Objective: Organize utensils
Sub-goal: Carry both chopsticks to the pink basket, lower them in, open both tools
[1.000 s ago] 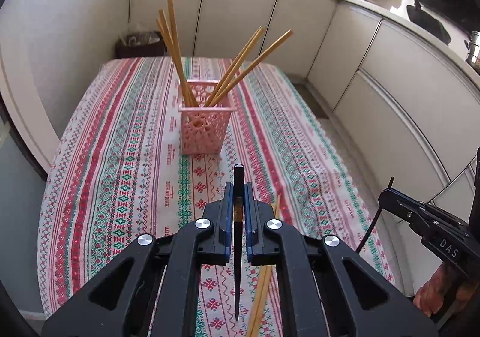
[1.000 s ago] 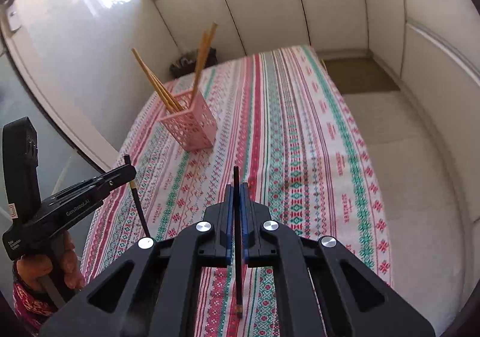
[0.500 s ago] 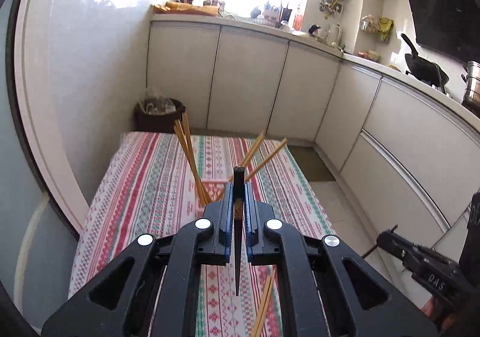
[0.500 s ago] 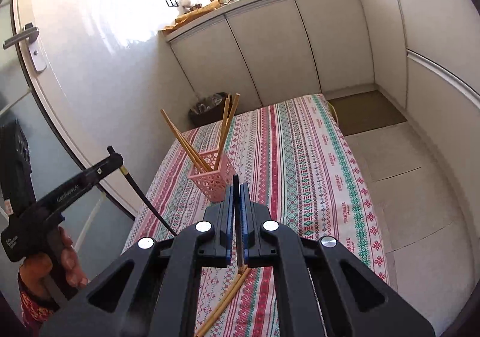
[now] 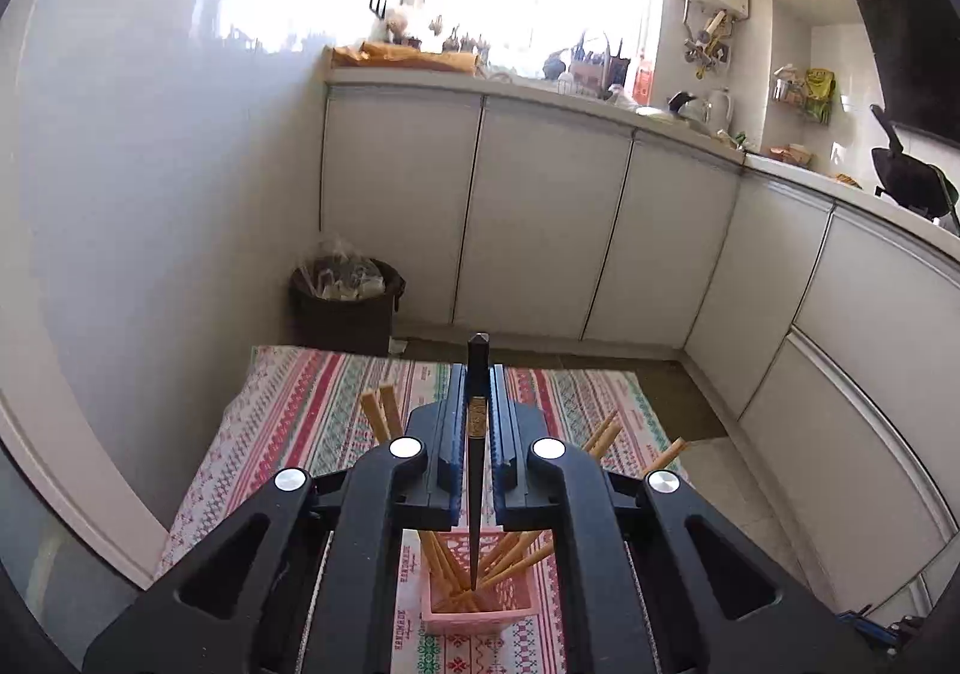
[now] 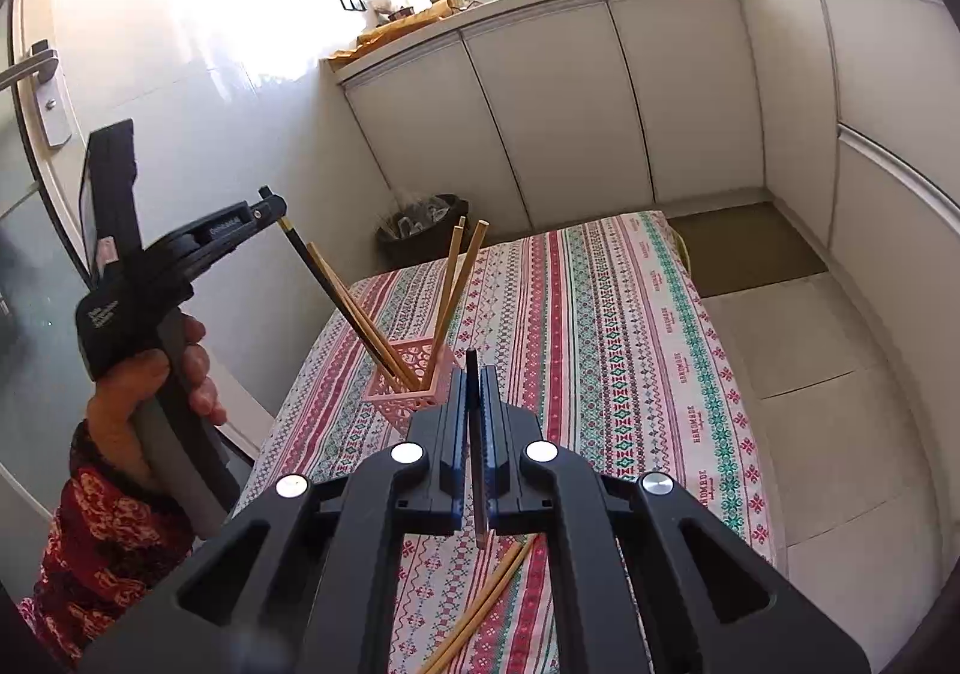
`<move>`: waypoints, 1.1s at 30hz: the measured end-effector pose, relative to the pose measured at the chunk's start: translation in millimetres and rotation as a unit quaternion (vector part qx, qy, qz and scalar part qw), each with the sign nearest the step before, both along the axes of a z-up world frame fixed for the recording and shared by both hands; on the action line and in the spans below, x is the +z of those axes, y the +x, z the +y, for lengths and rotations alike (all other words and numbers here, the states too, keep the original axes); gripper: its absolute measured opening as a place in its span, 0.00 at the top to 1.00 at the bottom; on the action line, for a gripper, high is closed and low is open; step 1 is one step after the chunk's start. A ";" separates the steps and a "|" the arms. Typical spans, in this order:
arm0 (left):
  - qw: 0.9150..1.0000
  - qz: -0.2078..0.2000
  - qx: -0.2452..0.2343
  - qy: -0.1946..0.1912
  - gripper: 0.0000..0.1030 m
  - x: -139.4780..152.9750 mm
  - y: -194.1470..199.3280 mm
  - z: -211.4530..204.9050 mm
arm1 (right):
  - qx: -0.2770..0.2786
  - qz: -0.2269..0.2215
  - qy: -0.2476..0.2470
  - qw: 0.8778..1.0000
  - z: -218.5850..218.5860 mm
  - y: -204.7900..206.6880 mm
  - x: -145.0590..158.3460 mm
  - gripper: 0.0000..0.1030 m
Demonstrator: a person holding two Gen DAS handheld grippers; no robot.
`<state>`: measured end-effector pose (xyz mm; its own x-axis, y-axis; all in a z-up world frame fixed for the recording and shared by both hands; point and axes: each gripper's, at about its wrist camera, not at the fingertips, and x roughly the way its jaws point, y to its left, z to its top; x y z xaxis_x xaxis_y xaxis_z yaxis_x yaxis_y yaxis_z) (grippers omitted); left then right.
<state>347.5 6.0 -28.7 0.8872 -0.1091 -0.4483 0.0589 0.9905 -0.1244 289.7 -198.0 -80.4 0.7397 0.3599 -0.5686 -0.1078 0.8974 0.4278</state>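
A pink lattice holder (image 5: 480, 602) (image 6: 414, 380) stands on the striped tablecloth with several wooden chopsticks (image 6: 450, 278) leaning in it. My left gripper (image 5: 478, 392) is shut on a black chopstick (image 5: 476, 494), held above the holder with its thin tip pointing down into the holder's mouth. From the right wrist view the left gripper (image 6: 264, 209) shows at the left, its black chopstick (image 6: 324, 278) slanting into the holder. My right gripper (image 6: 474, 380) is shut on another black chopstick (image 6: 477, 470), held in front of the holder.
Two wooden chopsticks (image 6: 486, 602) lie loose on the tablecloth (image 6: 600, 344) near its front. White cabinets (image 5: 540, 218) and a dark bin (image 5: 345, 296) stand beyond the table's far end. A wall and door run along the left.
My left gripper has risen and moved forward over the holder, its black chopstick tip now pointing into it. My right gripper has also lifted and drawn closer to the holder.
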 end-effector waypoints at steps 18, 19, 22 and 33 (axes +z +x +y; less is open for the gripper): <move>0.996 0.048 0.074 -0.033 0.60 -15.3 -67.3 47.5 | -0.007 -0.119 -0.008 0.993 62.4 76.7 73.8 0.96; 0.995 0.053 0.074 -0.033 0.60 -18.1 -65.5 48.6 | -0.008 -0.119 -0.011 0.993 64.7 80.7 72.0 0.96; 0.995 0.059 0.079 -0.028 0.60 -22.6 -64.1 52.6 | -0.009 -0.112 -0.016 0.994 70.0 92.6 64.3 0.96; 0.994 0.073 0.080 -0.026 0.60 -26.3 -64.1 58.2 | -0.027 -0.082 -0.030 0.996 68.4 93.3 31.6 0.59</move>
<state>283.4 64.1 -54.9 0.8207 0.0016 -0.5713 -0.1206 0.9780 -0.1705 382.9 -129.6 -48.9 0.8420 0.2865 -0.4571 -0.1231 0.9270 0.3544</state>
